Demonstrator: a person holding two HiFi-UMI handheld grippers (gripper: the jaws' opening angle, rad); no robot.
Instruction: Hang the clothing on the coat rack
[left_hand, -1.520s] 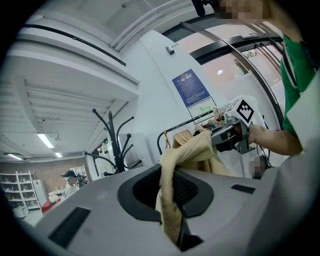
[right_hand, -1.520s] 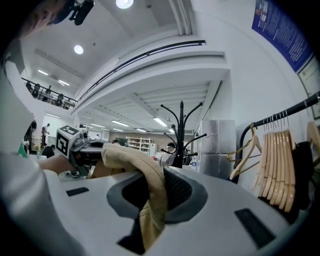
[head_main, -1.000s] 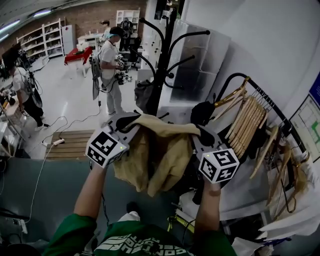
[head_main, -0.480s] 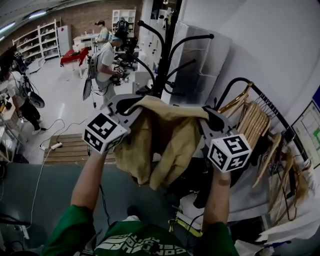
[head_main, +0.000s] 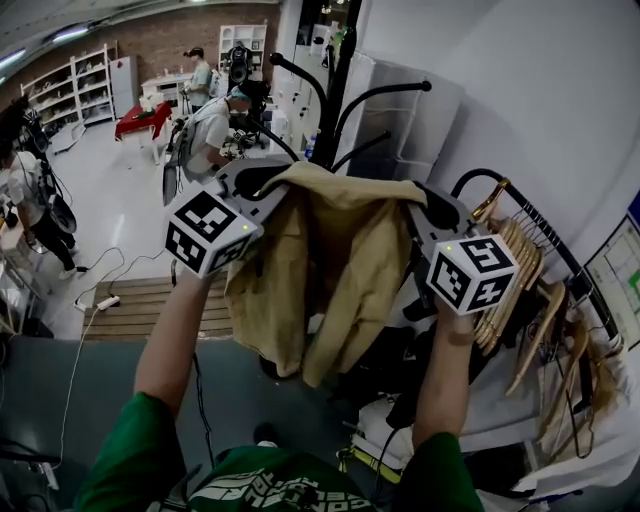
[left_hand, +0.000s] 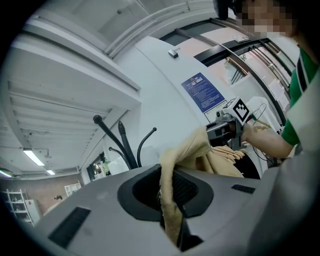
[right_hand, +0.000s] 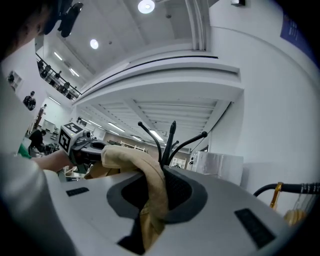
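Observation:
A tan garment (head_main: 322, 262) hangs spread between my two grippers, held up in front of the black coat rack (head_main: 338, 92) with its curved hooks. My left gripper (head_main: 266, 186) is shut on the garment's left top edge; the cloth (left_hand: 171, 199) runs down between its jaws. My right gripper (head_main: 424, 206) is shut on the right top edge, with a fold of cloth (right_hand: 151, 196) pinched in it. The coat rack's hooks (left_hand: 121, 144) rise just beyond the left jaws, and the hooks (right_hand: 170, 139) also show past the right jaws. The garment touches no hook.
A black rail of wooden hangers (head_main: 516, 268) stands close at the right. A white cabinet (head_main: 402, 112) and wall lie behind the rack. People (head_main: 214, 128) work in the room at the back left. A wooden pallet (head_main: 140, 298) and a cable lie on the floor.
Both grippers have risen with the garment and moved closer to the coat rack. The cloth hangs higher and more spread out.

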